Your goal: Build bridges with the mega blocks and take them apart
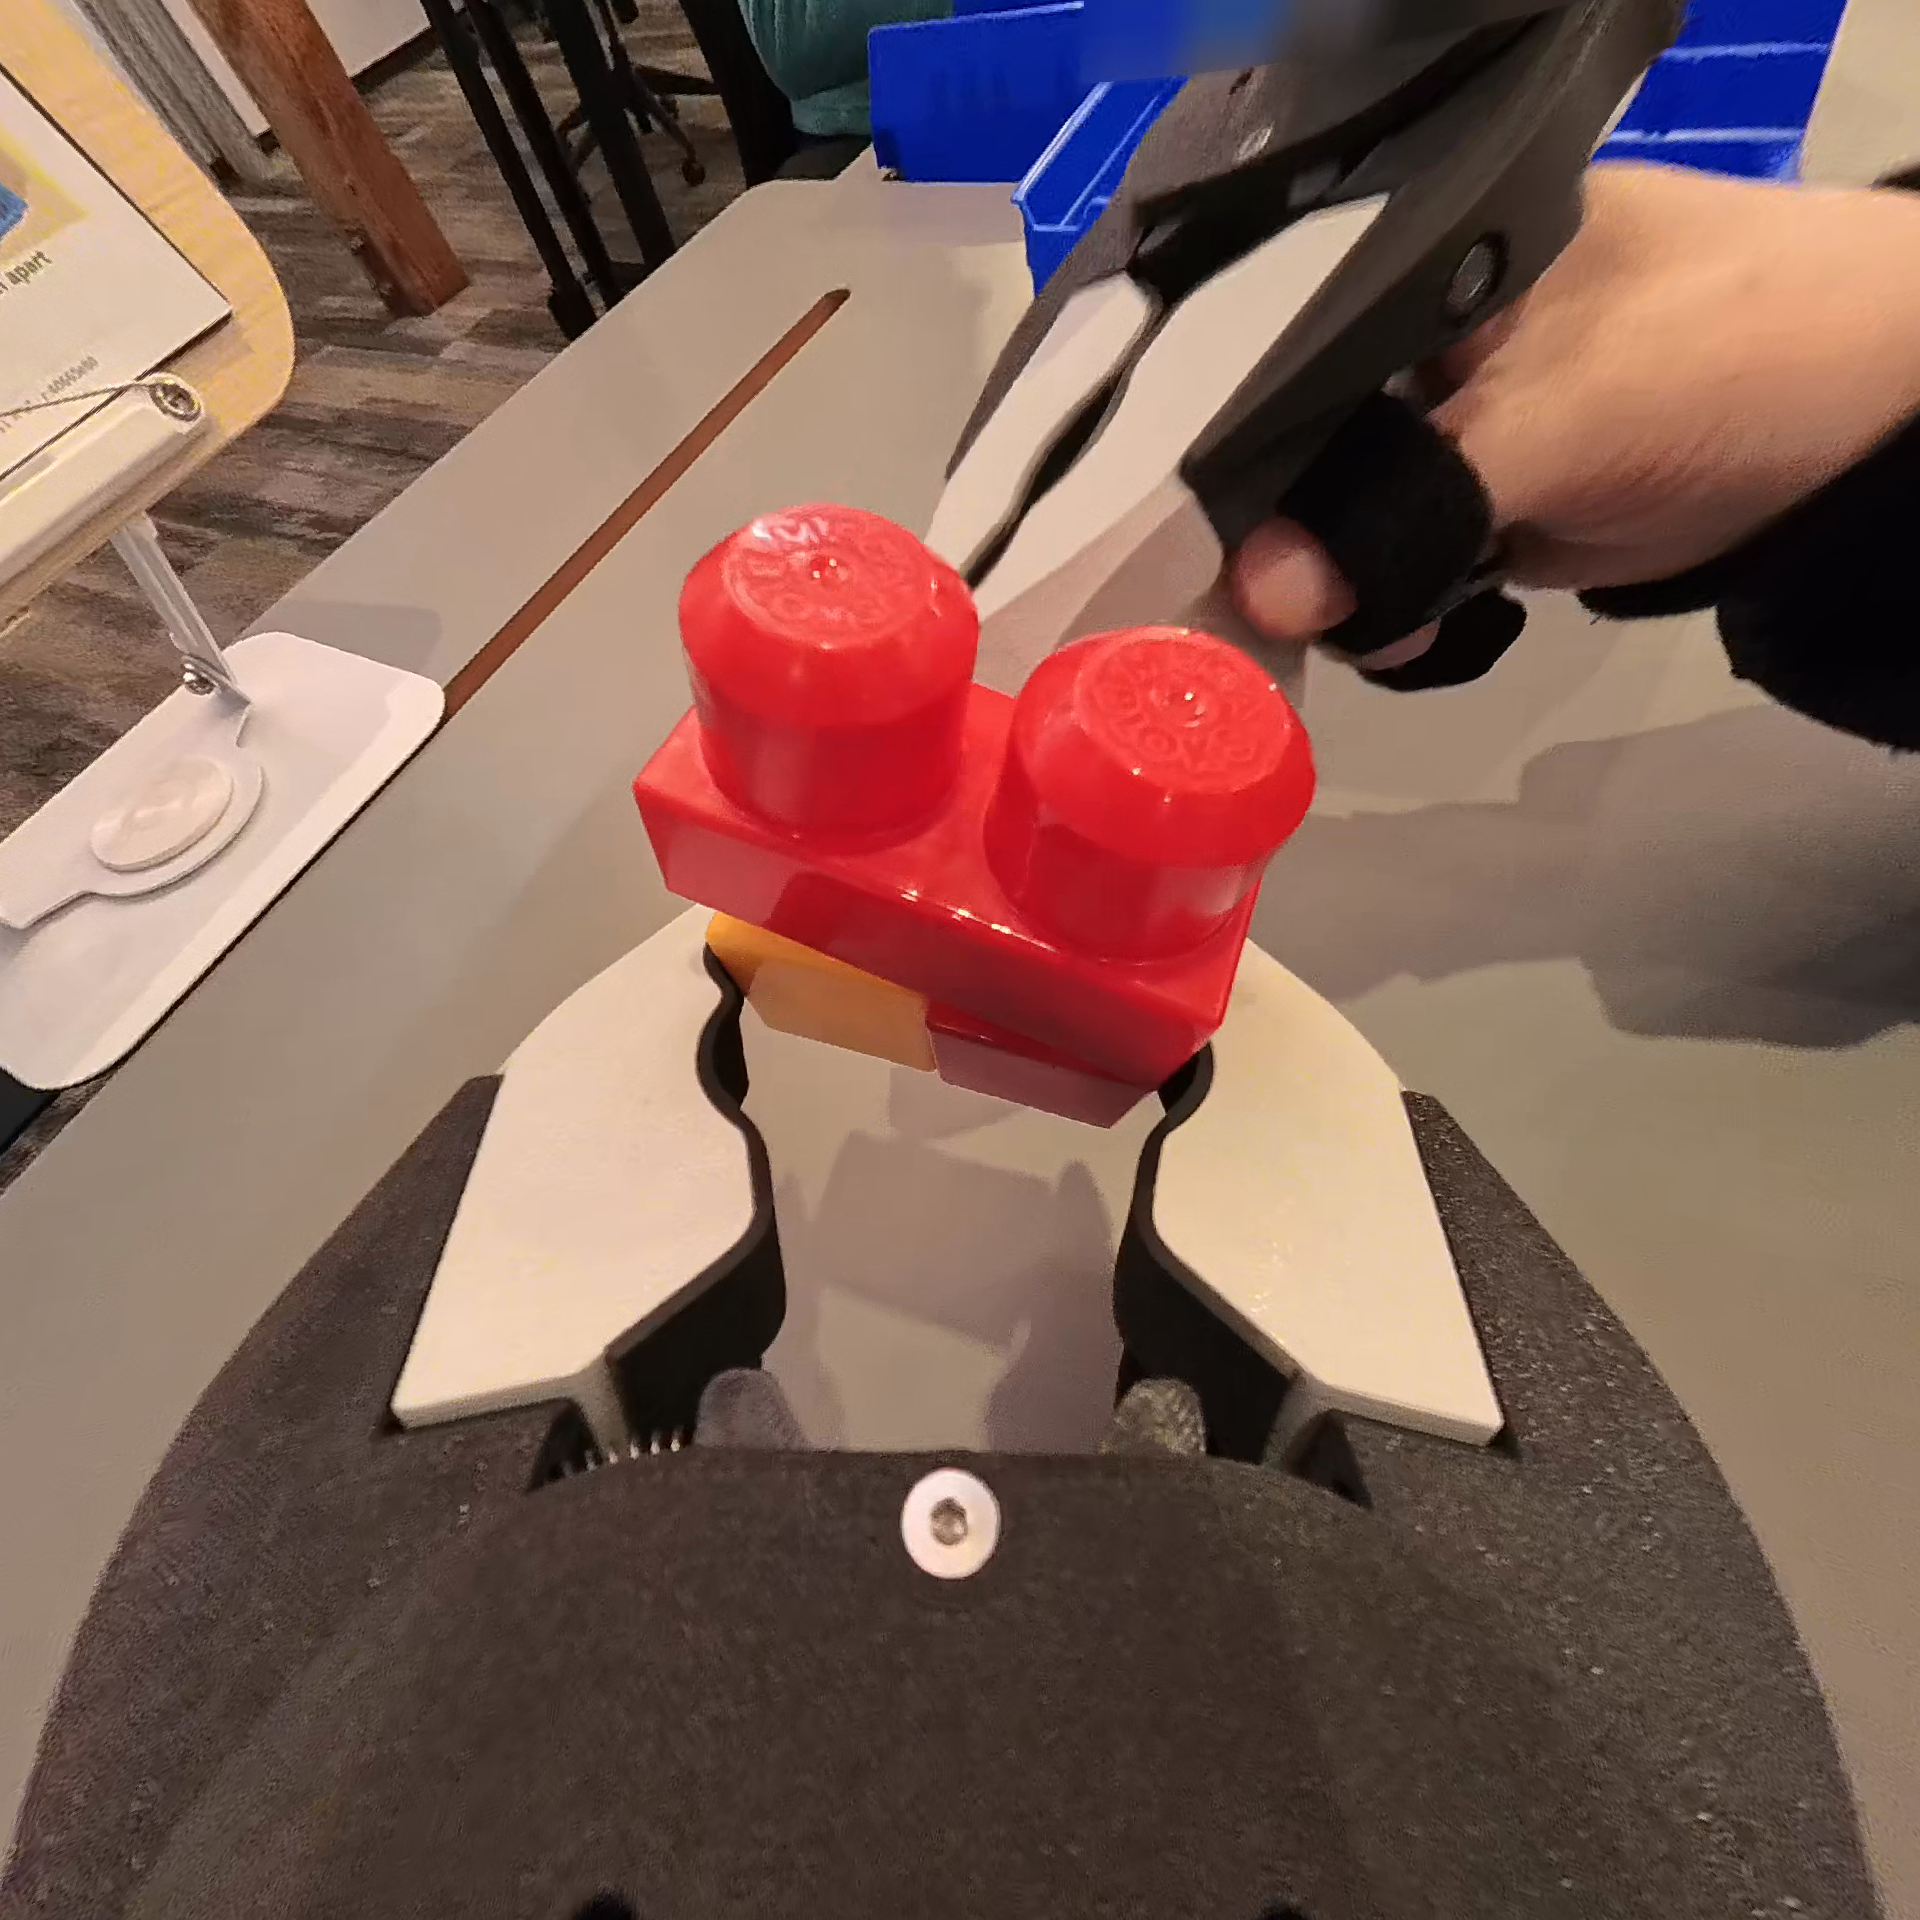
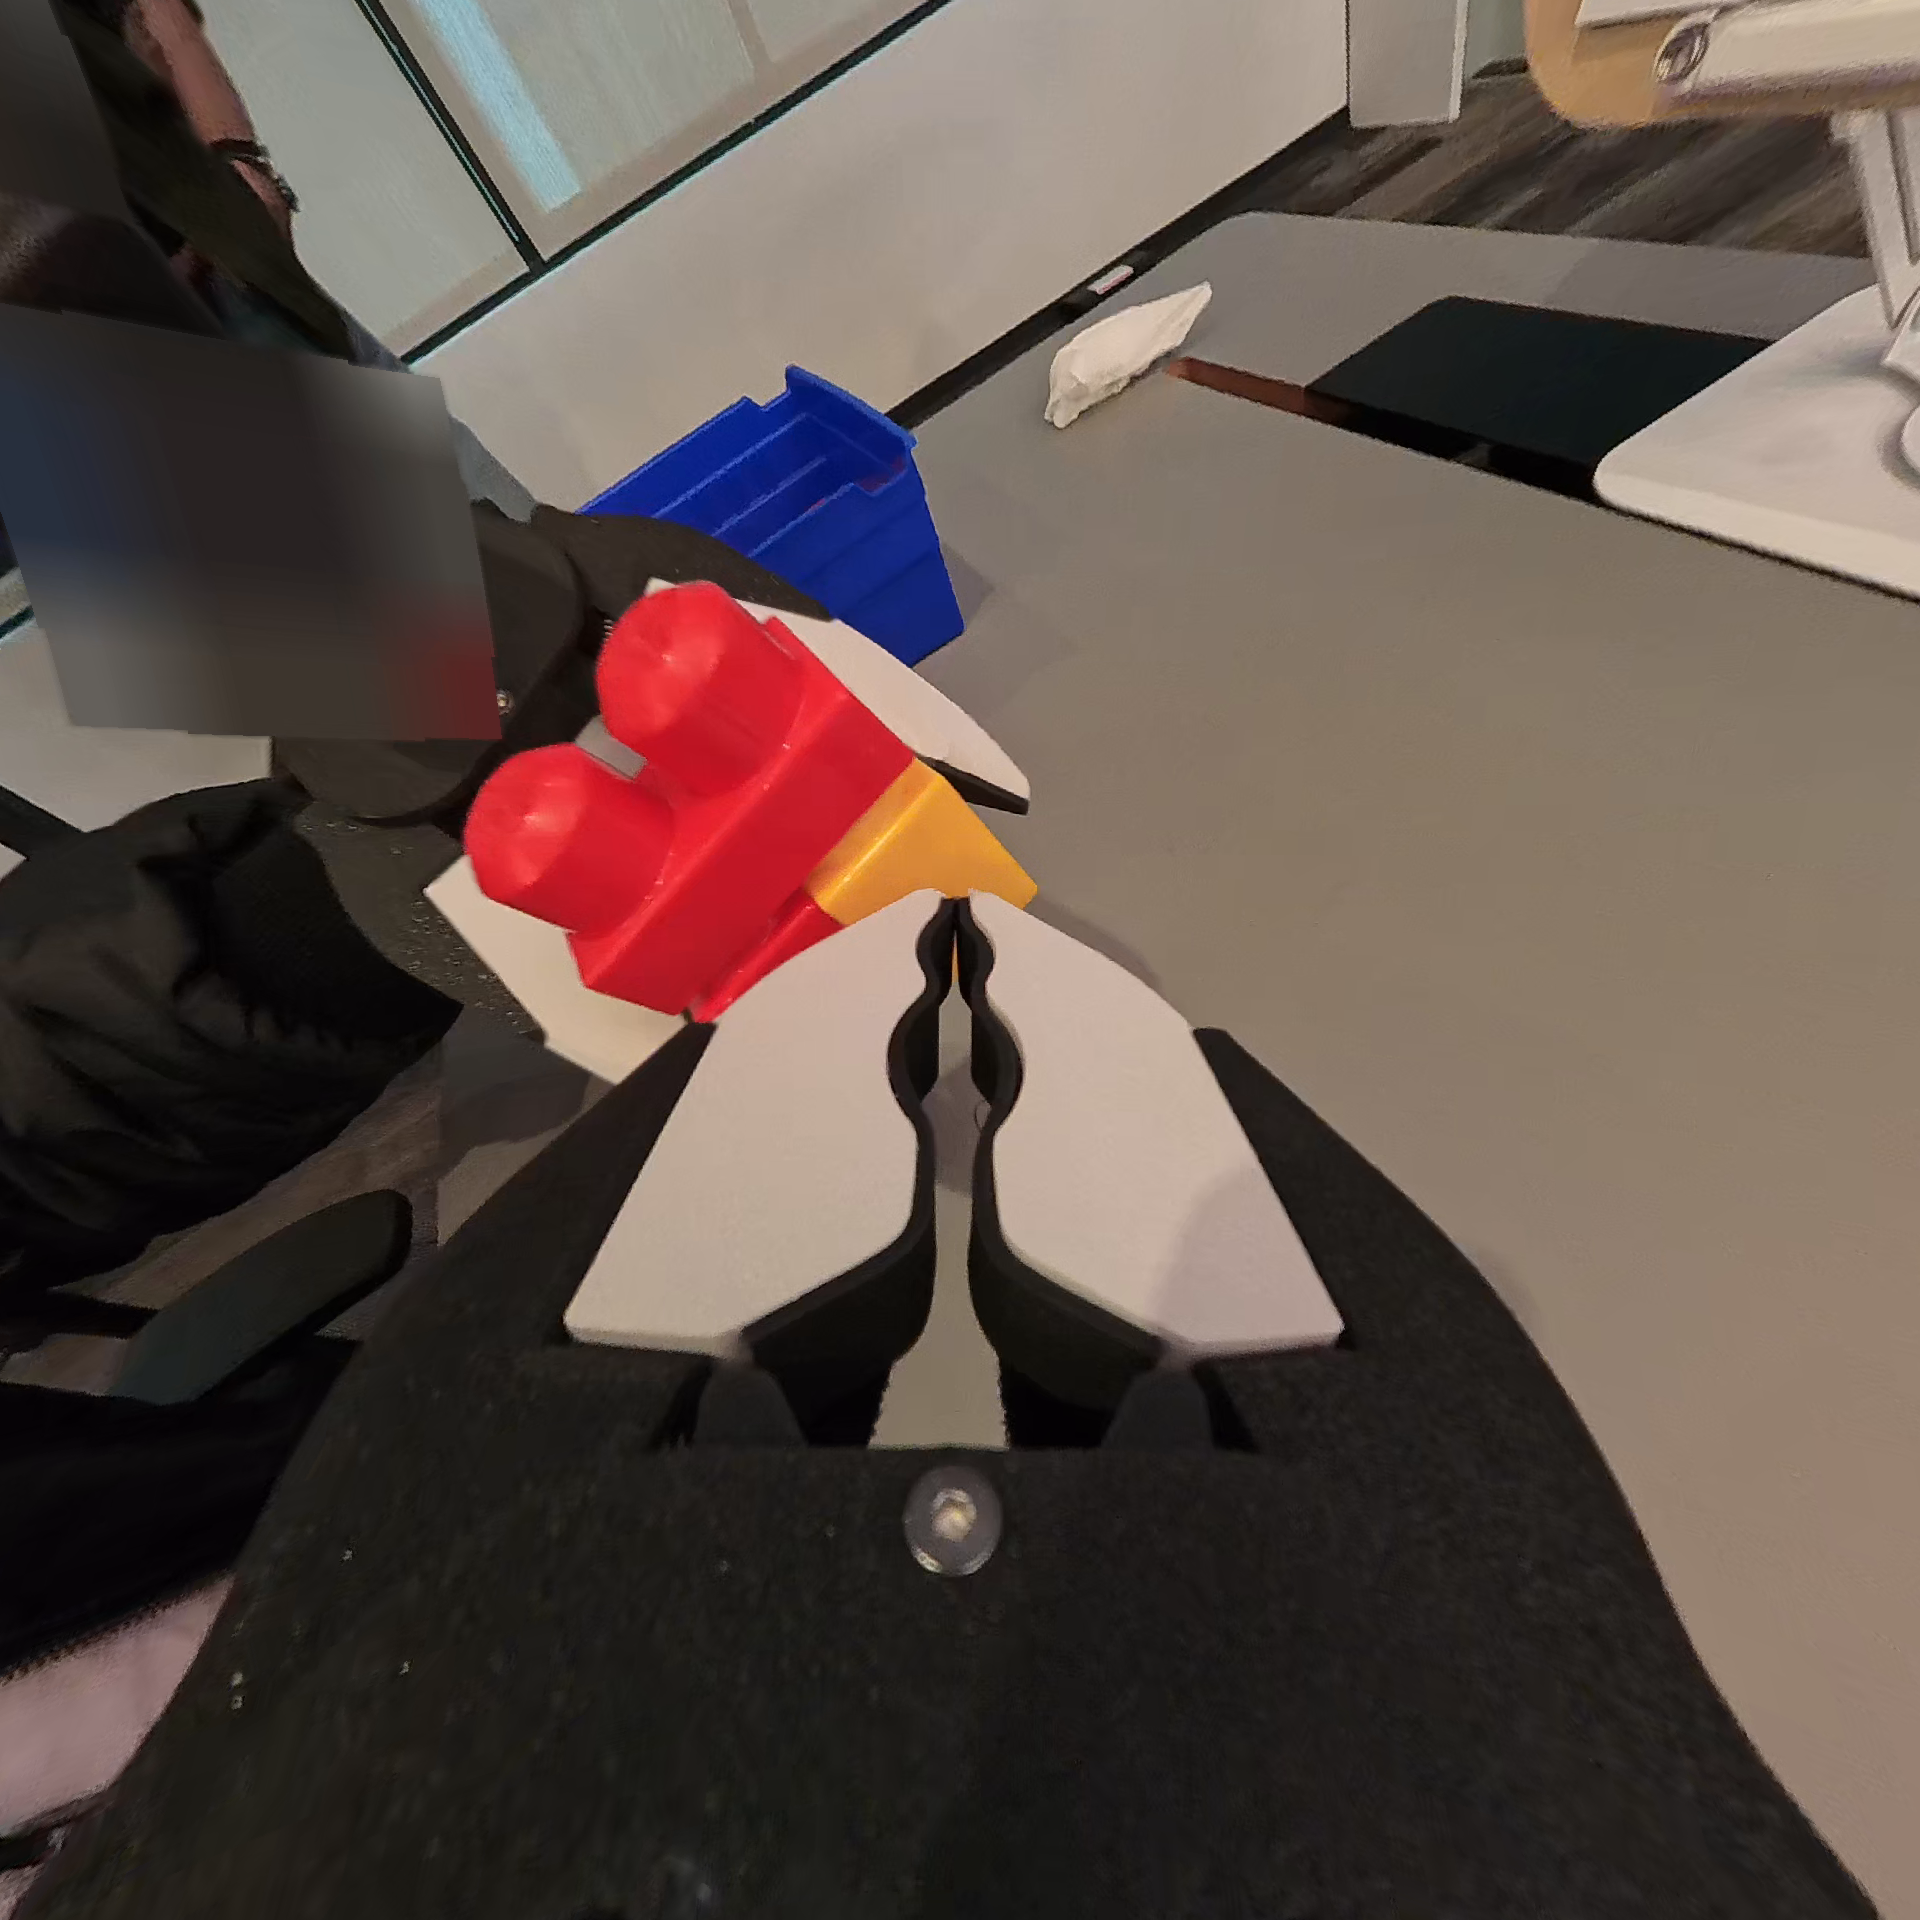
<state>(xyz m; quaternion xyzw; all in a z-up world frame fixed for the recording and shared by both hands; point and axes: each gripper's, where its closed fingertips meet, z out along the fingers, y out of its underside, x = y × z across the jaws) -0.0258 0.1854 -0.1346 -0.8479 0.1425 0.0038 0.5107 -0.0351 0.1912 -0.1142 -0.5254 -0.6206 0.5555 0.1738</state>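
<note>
My left gripper [image 1: 956, 1029] is shut on a small stack of mega blocks held above the grey table [image 1: 416, 1091]. The stack is a red two-stud block [image 1: 966, 831] on top of a yellow block [image 1: 831, 997] and a second red block [image 1: 1039, 1075]. My right gripper [image 2: 956, 906] is closed, with its tips pinching the far edge of the yellow block [image 2: 904, 847]; a thin yellow strip shows between its pads. In the left wrist view the right gripper [image 1: 961, 556] comes in from the upper right, and its tips are hidden behind the red studs. The left gripper's fingers [image 2: 914, 717] flank the red block [image 2: 727, 831].
A blue bin [image 2: 810, 499] stands on the table behind the stack and also shows in the left wrist view [image 1: 1049, 197]. A crumpled white tissue [image 2: 1127, 348] and a black mat [image 2: 1538, 374] lie farther off. A white document stand [image 1: 156, 810] sits at the table's left edge.
</note>
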